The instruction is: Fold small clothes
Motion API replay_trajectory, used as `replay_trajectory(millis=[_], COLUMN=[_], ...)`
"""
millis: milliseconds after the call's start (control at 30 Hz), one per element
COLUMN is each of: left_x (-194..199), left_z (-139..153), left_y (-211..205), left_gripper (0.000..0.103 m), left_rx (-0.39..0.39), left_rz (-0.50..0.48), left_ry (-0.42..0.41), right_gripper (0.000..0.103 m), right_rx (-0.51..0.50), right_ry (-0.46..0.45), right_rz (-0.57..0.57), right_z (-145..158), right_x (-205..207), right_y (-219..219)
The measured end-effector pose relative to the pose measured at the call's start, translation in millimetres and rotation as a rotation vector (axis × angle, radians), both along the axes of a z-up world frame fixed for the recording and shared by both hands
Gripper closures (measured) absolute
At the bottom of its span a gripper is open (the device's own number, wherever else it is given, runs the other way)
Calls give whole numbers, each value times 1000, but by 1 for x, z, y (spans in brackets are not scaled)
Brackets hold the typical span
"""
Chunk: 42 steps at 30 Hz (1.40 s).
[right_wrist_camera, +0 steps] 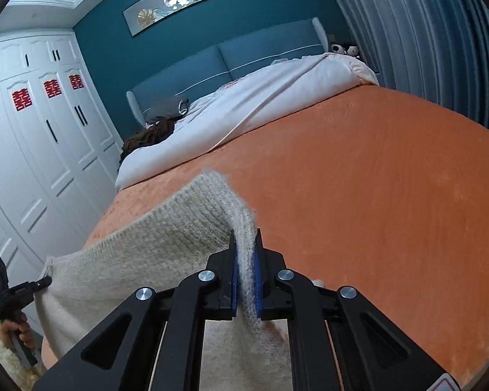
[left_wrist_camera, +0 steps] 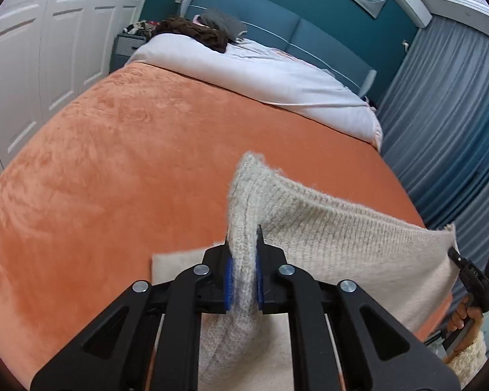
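Cream knit garment (left_wrist_camera: 342, 228) hung over the orange bed (left_wrist_camera: 114, 163), soft, floppy, light. Left gripper (left_wrist_camera: 244, 270) and right gripper (right_wrist_camera: 246, 270) each pinched one corner of its edge; corners looked the sensible hold.

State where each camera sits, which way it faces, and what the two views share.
Left wrist: on the left gripper, facing up the orange bed to the headboard; the person's right hand shows.
Right wrist: on the right gripper, facing likewise; the left hand shows.
Shared: the beige knit clamped by both, bed, duvet.
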<state>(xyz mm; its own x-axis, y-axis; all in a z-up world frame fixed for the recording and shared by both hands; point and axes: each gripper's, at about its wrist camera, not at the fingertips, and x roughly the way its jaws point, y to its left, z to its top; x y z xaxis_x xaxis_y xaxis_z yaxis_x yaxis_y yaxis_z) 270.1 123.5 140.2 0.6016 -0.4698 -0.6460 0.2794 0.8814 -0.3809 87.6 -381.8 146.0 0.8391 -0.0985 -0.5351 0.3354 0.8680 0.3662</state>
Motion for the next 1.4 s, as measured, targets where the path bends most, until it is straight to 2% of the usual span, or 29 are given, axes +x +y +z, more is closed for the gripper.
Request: replay_trajectory(millis=[67,100,167,200,267,333,400,467,500,567,633,700,733,833,900,1000,1100,1167,1200,1233,1267,1367,1400], left_x=[19,29,41,43,44,45,47,45,42,24,-7,-45,-61,-105,-120,-125,-129,-132,-134,-136,-138,-139,-138], left_z=[-26,-52,-97,-117,-134,-136,-134,-126,-119,-99,-74,-61,-60,-77,-94,-115,-120,-123,-126,-129,-130,-119,-109], left_y=[-8,-13,-16,-14,-8,-7,-9,-12,-12,-14,-25,-51,-67,-113,-126,-106,-63,-33,-17,-4,3,12,9], left_gripper=[94,95,95,95,95,94,90,84,76,73,73,73,73,73,71,72,83,86,87,92,93,93,90], left_rx=[58,109,172,187,151,123,120,152,171,201,183,143,121,91,124,172,220,239,233,198,160,78,72], left_rz=[7,12,26,40,62,75,71,71,78,97,66,-2,-44,-148,-149,-99,-50,-12,12,25,29,71,80], left_ry=[55,113,219,267,297,304,309,308,296,239,162,128,134,191,230,277,277,289,297,306,316,326,302], right_gripper=[96,97,97,97,97,96,94,89,86,83,85,88,93,96,96,101,101,103,103,103,103,103,93], right_rx=[6,47,82,91,121,134,72,8,-20,-77,-76,-30,2,50,43,9,19,51,88,154,153,151,128], right_ry=[113,198,315,330,302,346,420,410,397,344,300,283,289,332,383,426,474,495,489,460,479,450,430], right_rz=[-26,-30,-41,-49,-60,-30,-1,-12,-34,-53,44,183,253,446,481,428,231,96,53,32,-27,-73,-77], right_z=[-38,-69,-113,-123,-126,-138,-147,-133,-123,-98,-83,-82,-86,-108,-126,-137,-145,-151,-154,-155,-154,-140,-131], right_x=[24,37,52,53,51,60,69,65,60,44,32,25,25,25,22,8,-22,-52,-66,-80,-89,-98,-98], right_y=[-13,-21,-25,-26,-27,-25,-16,-5,0,25,62,115,140,220,245,226,152,98,77,58,47,39,39])
